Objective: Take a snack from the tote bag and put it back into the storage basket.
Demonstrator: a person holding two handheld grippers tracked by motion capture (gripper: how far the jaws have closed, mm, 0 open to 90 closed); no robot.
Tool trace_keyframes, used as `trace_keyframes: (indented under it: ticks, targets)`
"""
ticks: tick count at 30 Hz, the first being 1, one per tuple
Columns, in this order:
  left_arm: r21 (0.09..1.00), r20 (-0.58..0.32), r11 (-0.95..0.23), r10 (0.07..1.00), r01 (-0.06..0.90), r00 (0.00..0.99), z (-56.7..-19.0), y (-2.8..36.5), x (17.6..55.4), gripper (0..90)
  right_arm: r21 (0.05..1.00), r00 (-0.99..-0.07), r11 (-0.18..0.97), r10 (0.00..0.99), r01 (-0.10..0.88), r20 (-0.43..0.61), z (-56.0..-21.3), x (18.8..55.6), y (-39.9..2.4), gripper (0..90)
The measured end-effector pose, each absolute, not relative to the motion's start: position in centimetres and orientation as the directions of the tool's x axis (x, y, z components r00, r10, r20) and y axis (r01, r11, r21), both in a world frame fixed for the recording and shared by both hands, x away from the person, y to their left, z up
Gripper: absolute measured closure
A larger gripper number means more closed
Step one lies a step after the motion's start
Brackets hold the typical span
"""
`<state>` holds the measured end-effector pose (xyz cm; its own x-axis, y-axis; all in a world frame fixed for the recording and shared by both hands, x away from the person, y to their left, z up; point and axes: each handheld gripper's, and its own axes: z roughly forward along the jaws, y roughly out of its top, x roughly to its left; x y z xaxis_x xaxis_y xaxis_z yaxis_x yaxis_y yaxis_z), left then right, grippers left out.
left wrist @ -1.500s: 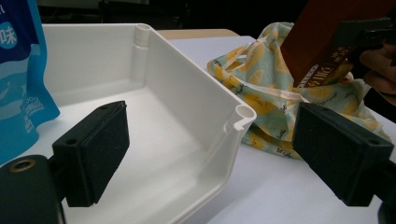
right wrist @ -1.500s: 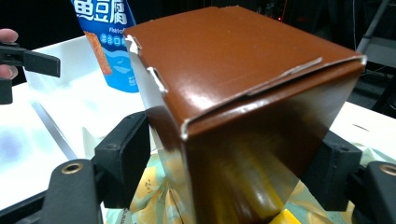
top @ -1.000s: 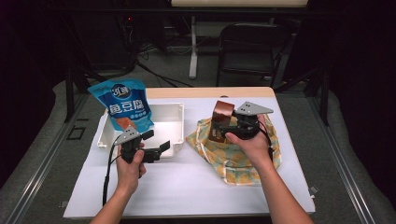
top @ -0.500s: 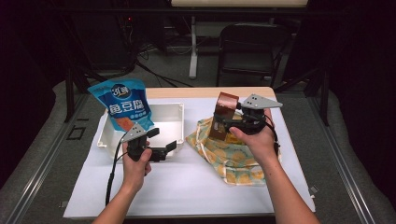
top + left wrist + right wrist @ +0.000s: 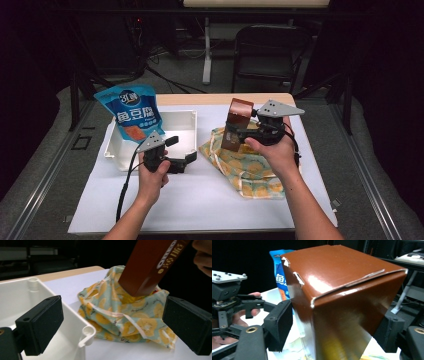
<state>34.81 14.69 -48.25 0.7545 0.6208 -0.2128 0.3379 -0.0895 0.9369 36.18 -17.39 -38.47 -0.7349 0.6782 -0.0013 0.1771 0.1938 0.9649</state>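
— Brown cardboard, glossy: that is the box (image 5: 239,123) clamped between the jaws of the right gripper (image 5: 235,134). In the right gripper view the box (image 5: 342,302) stands between both black pads, one pressing on each side face.

— And where does it sit relative to the cloth?

— Lifted above the yellow-patterned cloth bag (image 5: 245,165), which lies crumpled on the white table cover (image 5: 200,200) under and just in front of the right gripper. From the left gripper view, the box's lower end (image 5: 147,270) hangs tilted over the bag's (image 5: 125,312) open mouth; whether it touches the fabric I cannot tell.

— The left gripper?

— The left gripper (image 5: 187,159) is held low, its jaws wide apart with nothing between them; they have just been opening. It points toward the bag, and its near jaw is over the rim of the white bin (image 5: 187,130).

— What lies beyond it?

— The white bin (image 5: 87,331) is just beside the left jaw, corner toward the bag. A blue snack pouch (image 5: 131,114) stands leaning in the bin's far left end, behind the left gripper. In the right gripper view the pouch (image 5: 277,272) peeks out behind the box, with the left gripper (image 5: 259,306) off to the side.
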Motion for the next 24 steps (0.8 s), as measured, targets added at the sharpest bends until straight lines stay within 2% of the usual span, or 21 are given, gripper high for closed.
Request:
trace_keyframes:
  ticks: [7, 9, 11, 18, 24]
  targets:
    - [0.940, -0.205, -0.118, 0.553, 0.319, 0.808, -48.2, 12.8, 34.5, 3.8, 0.963, -0.763, 0.202, 0.646, 0.180, 0.007, -39.0, 35.2, -16.4, 25.1]
    - [0.944, -0.195, -0.114, 0.568, 0.311, 0.800, -48.2, 12.4, 34.3, 4.0, 0.961, -0.767, 0.207, 0.641, 0.183, 0.008, -39.0, 35.0, -16.3, 25.1]
    - [0.945, -0.191, -0.132, 0.523, 0.301, 0.831, -48.1, 12.1, 34.1, 4.0, 0.960, -0.779, 0.213, 0.627, 0.184, 0.011, -39.3, 34.7, -15.9, 25.1]
    - [0.946, -0.177, -0.160, 0.477, 0.283, 0.861, -48.3, 11.2, 33.7, 3.5, 0.957, -0.804, 0.222, 0.594, 0.189, 0.021, -40.1, 33.9, -15.0, 25.1]
    - [0.938, -0.179, -0.182, 0.469, 0.293, 0.865, -48.8, 10.3, 33.5, 3.6, 0.952, -0.829, 0.241, 0.559, 0.190, 0.024, -40.6, 33.3, -14.0, 25.1]
